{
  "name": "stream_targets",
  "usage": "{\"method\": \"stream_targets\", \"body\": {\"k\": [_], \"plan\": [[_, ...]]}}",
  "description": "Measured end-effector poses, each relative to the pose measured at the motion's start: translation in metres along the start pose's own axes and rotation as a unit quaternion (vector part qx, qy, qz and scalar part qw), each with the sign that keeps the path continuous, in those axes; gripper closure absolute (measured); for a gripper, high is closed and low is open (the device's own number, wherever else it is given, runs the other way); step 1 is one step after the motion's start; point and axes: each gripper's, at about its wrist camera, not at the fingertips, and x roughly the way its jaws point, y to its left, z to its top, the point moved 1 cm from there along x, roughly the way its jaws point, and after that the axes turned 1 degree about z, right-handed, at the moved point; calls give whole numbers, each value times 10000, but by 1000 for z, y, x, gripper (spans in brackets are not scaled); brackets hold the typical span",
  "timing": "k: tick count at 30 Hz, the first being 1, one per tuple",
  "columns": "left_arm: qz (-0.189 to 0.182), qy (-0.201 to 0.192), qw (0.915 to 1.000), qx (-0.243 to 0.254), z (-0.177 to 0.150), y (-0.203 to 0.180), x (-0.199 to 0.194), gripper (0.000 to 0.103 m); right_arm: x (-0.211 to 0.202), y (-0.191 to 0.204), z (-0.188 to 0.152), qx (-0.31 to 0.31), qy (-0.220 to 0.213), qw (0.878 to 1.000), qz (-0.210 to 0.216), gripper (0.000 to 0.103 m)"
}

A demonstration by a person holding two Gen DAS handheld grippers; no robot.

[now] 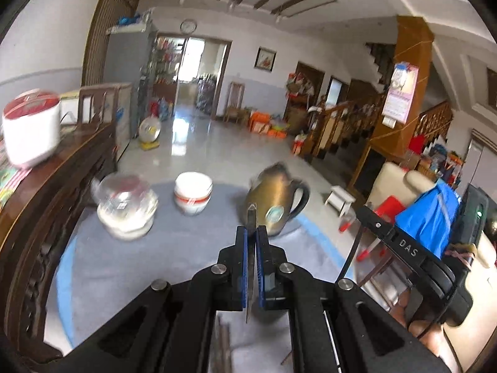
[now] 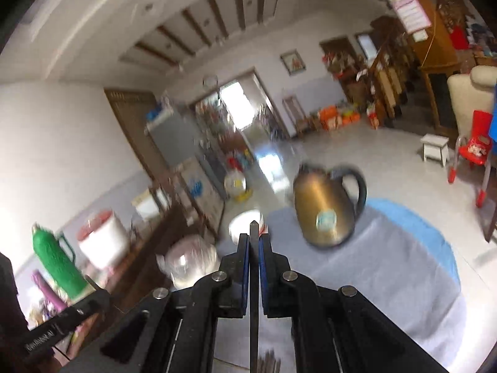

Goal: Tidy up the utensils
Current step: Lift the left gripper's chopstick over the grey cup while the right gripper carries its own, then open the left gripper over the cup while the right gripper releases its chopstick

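A round table under a grey cloth with a blue border (image 1: 130,267) stands in a tiled hall with a wooden staircase. The left gripper (image 1: 252,233) is pressed together on a thin, flat metal utensil (image 1: 251,217) that pokes up past its fingertips. The right gripper (image 2: 254,239) likewise pinches a slim dark utensil (image 2: 254,227) standing between its blue pads. Beyond both claws sits a brass-coloured kettle with a black handle (image 1: 275,199), right of a white bowl with a red band (image 1: 193,194) and a clear glass lidded pot (image 1: 125,206). More slim sticks (image 1: 222,348), blurred, lie below the left claw.
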Motion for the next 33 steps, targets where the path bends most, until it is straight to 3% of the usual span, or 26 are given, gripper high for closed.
{"method": "stream_targets", "body": {"k": [4, 7, 16, 24, 28, 31, 33], "plan": [[-168, -316, 9993, -48, 17, -22, 19, 97, 0, -12, 18, -19, -597, 9982, -103, 97], [-222, -303, 9992, -101, 13, -34, 43, 97, 9, -26, 18, -43, -840, 9963, -191, 97], [51, 155, 9991, -386, -32, -25, 120, 97, 45, -67, -18, 59, -836, 9951, -516, 97], [136, 540, 9979, -322, -55, -16, 136, 97, 31, -73, -6, 382, -1359, 9871, -754, 97], [83, 860, 9959, -252, -65, -14, 137, 97, 38, -58, -10, -106, -1562, 9828, -985, 97], [-57, 973, 9950, -213, -68, -11, 128, 93, 53, -48, -24, -422, -1309, 9860, -941, 96], [-112, 977, 9949, -236, -69, -8, 121, 73, 62, -42, -34, -591, -1018, 9897, -810, 96]]}}
